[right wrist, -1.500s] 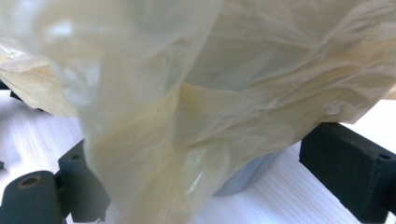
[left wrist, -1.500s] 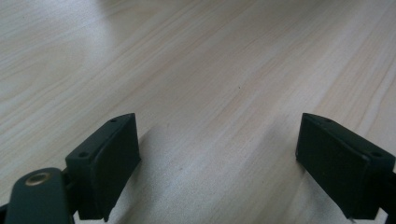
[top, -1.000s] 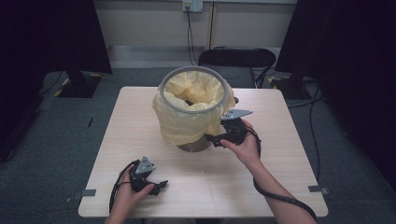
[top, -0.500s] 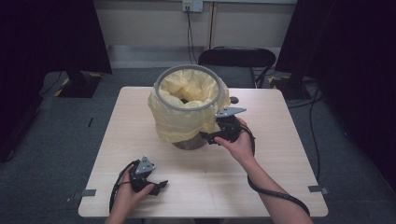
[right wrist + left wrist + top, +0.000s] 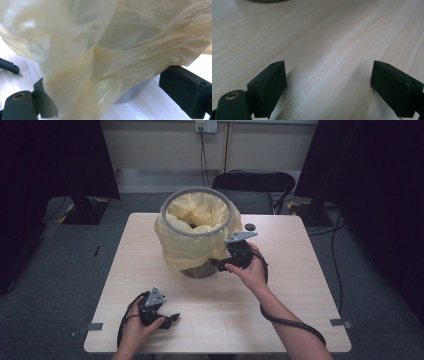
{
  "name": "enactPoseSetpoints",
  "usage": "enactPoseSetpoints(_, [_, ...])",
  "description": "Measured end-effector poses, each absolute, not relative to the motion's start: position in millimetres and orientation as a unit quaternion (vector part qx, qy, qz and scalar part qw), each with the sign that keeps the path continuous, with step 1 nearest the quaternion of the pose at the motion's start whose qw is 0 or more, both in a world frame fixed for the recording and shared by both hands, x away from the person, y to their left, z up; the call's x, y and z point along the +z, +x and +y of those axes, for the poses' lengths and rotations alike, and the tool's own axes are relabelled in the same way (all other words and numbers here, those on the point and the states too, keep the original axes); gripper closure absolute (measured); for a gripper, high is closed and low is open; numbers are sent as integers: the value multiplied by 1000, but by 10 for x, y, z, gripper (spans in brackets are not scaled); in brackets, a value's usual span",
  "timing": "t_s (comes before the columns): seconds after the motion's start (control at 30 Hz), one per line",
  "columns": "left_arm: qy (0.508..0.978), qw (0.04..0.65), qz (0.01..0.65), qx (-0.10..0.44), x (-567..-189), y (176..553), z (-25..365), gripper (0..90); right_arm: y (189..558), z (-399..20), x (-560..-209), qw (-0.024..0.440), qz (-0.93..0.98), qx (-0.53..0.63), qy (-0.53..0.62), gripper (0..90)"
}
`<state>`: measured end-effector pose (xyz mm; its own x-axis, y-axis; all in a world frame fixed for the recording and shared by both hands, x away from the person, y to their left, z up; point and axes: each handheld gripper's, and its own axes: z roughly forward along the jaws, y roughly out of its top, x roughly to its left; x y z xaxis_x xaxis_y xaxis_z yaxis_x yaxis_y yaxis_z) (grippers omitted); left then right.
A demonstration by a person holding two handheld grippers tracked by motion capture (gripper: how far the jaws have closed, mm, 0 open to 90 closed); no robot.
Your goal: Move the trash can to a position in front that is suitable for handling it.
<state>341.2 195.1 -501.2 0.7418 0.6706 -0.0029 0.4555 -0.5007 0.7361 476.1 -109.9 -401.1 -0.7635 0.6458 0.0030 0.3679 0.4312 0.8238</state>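
A round bin with a grey rim [image 5: 167,209] stands mid-table, lined with a yellow plastic bag [image 5: 186,249] folded down over its outside. My right gripper [image 5: 217,264] is pressed against the bin's lower right side. In the right gripper view its jaws stand wide apart with the hanging bag [image 5: 120,50] between them, and the grey bin wall [image 5: 130,93] shows behind; the right gripper [image 5: 110,101] is open. Near the front left edge, my left gripper [image 5: 169,320] rests low over the table. It is open [image 5: 329,85] with only bare wood [image 5: 324,37] between the jaws.
The light wooden table [image 5: 300,285] has free room at right and front centre. A small black round object [image 5: 250,226] lies behind the right hand. A dark chair [image 5: 252,182] stands beyond the far edge, with cables on the floor at right.
The right gripper has moved a little left, closer into the bin. The bin's rim has shifted slightly left and away. The left gripper has stayed put.
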Motion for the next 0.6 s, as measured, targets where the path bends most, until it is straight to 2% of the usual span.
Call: enactPoseSetpoints(0.6, [854, 375, 329, 143, -5012, 3412, 1951, 127, 4747, -1195, -3982, 165, 858, 398, 278, 140])
